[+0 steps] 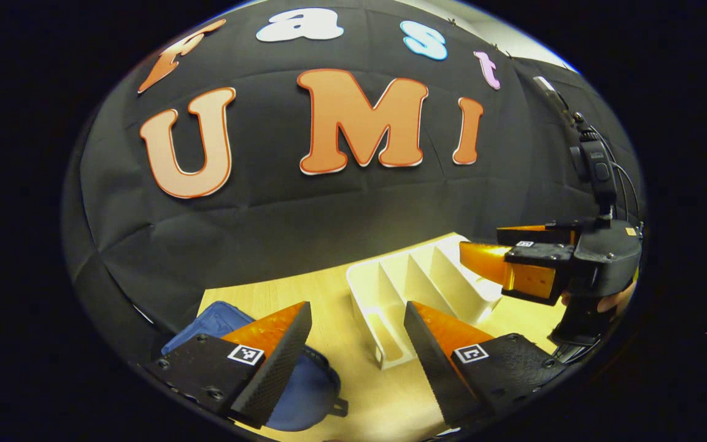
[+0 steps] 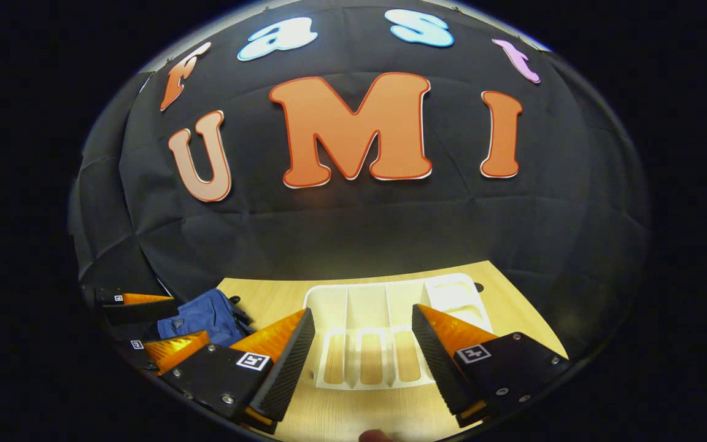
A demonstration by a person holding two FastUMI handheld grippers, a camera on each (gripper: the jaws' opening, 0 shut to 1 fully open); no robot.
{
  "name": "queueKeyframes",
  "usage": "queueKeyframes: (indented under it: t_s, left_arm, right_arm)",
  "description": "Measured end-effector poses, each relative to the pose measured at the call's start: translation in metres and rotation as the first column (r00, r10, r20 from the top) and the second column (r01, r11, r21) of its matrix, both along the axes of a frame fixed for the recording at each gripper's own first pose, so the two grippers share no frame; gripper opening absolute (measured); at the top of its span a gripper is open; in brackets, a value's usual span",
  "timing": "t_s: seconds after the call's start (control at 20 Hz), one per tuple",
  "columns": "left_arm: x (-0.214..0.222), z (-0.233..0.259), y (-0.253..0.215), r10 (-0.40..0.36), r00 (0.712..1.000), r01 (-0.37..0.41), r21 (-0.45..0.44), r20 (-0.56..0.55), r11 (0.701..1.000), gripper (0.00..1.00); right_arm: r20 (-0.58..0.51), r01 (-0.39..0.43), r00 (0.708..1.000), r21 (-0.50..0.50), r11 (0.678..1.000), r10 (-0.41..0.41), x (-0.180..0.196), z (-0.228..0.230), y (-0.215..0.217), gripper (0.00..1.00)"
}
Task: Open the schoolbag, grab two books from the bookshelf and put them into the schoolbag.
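Note:
The blue schoolbag lies on the wooden table, just under and beyond my left gripper's left finger; whether it is zipped I cannot tell. My left gripper is open, nothing between its fingers. The white bookshelf with upright dividers stands ahead and to the right, its slots empty. My right gripper hovers open over the shelf's right end, held by a hand. In the right gripper view, the right gripper is open above the bookshelf. The left gripper is by the schoolbag.
The black cloth wall rises straight behind the table's far edge. Bare wood lies between the bag and the shelf. A black camera mount with cables stands above the right gripper.

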State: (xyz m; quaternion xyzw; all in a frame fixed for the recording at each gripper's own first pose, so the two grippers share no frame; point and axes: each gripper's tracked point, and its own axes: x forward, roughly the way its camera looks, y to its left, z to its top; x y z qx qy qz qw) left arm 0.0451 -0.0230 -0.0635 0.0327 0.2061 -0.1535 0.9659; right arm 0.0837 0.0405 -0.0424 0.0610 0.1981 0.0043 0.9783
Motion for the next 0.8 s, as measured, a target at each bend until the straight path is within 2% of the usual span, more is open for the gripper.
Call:
queueKeyframes:
  t_s: [0.15, 0.25, 0.35, 0.4, 0.45, 0.65, 0.8]
  left_arm:
    - [0.001, 0.014, -0.007, 0.077, 0.995, -0.075, -0.033, 0.064, 0.997, 0.96]
    - [-0.001, 0.023, -0.003, 0.134, 0.985, -0.131, -0.031, 0.109, 0.991, 1.00]
    - [-0.006, 0.031, -0.003, 0.170, 0.974, -0.166, -0.038, 0.150, 0.985, 0.96]
    - [-0.008, 0.035, -0.003, 0.189, 0.968, -0.184, -0.044, 0.168, 0.982, 1.00]
    - [-0.011, 0.039, -0.002, 0.211, 0.960, -0.205, -0.051, 0.182, 0.977, 0.96]
    - [-0.023, 0.053, -0.009, 0.246, 0.940, -0.232, -0.086, 0.237, 0.969, 0.96]
    - [-0.031, 0.071, -0.015, 0.259, 0.914, -0.240, -0.100, 0.313, 0.966, 0.96]
  right_arm:
    - [0.039, 0.011, 0.999, 0.005, 1.000, -0.012, -0.006, 0.014, -0.013, 0.95]
    - [0.060, 0.017, 0.998, 0.005, 1.000, -0.017, -0.011, 0.020, -0.019, 0.94]
    - [0.082, 0.014, 0.997, -0.009, 1.000, -0.013, -0.017, 0.025, -0.022, 0.94]
    - [0.089, 0.016, 0.996, -0.016, 1.000, -0.014, -0.020, 0.028, -0.025, 0.94]
    - [0.101, 0.017, 0.995, -0.020, 1.000, -0.015, -0.024, 0.030, -0.026, 0.94]
    - [0.148, 0.012, 0.989, -0.033, 0.999, -0.007, -0.029, 0.036, -0.026, 0.94]
    - [0.173, -0.006, 0.985, -0.035, 0.999, 0.012, -0.031, 0.036, -0.026, 0.94]
